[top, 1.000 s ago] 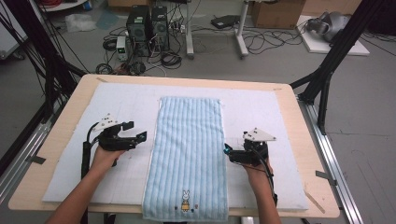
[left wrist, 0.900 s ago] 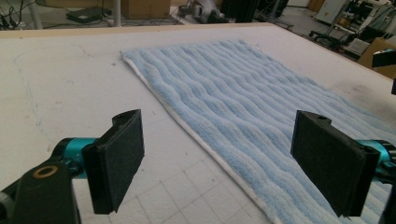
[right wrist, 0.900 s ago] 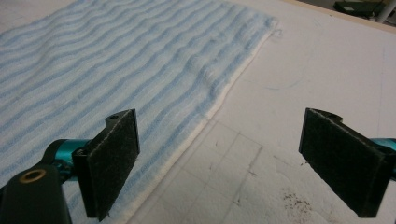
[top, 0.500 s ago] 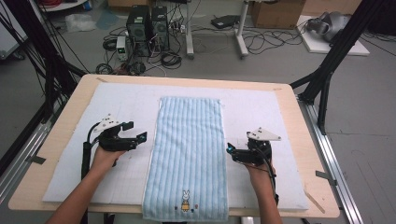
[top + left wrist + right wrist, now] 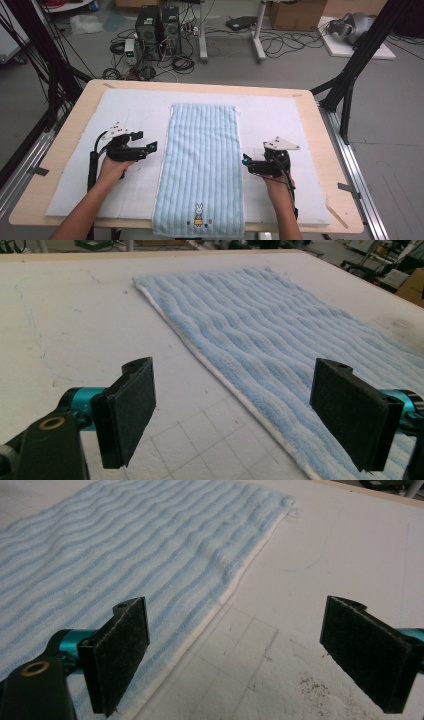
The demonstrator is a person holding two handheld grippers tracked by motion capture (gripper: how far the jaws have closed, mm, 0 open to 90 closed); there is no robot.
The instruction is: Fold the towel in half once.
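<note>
High view lays out the whole scene: a light blue striped towel [image 5: 201, 167] spread flat and lengthwise down the middle of the white mat [image 5: 300, 125] on the wooden tabletop [image 5: 82, 107], its near end hanging just over the front edge. That end carries a small rabbit picture [image 5: 198, 216], something neither gripper view catches. Left tool [image 5: 150, 147] sits just beside the towel's left long edge, right tool [image 5: 245, 160] just beside its right long edge, each held in a hand coming in from the bottom, both roughly level with the towel's middle.

Left gripper view goes in close: the left tool [image 5: 235, 415] has its jaws spread wide, nothing between them, and the towel's white-hemmed edge [image 5: 220, 380] runs diagonally through the gap. Faint grid lines on the mat show up here too.

Right gripper view mirrors it: right tool [image 5: 235, 655] wide apart and empty, towel edge [image 5: 225, 597] passing by its left jaw, right jaw over bare mat with dark specks [image 5: 315, 685] on it. Up close the towel shows soft wavy ribs in alternating pale and deeper blue, lying smooth with only a slight ripple near the hem.
</note>
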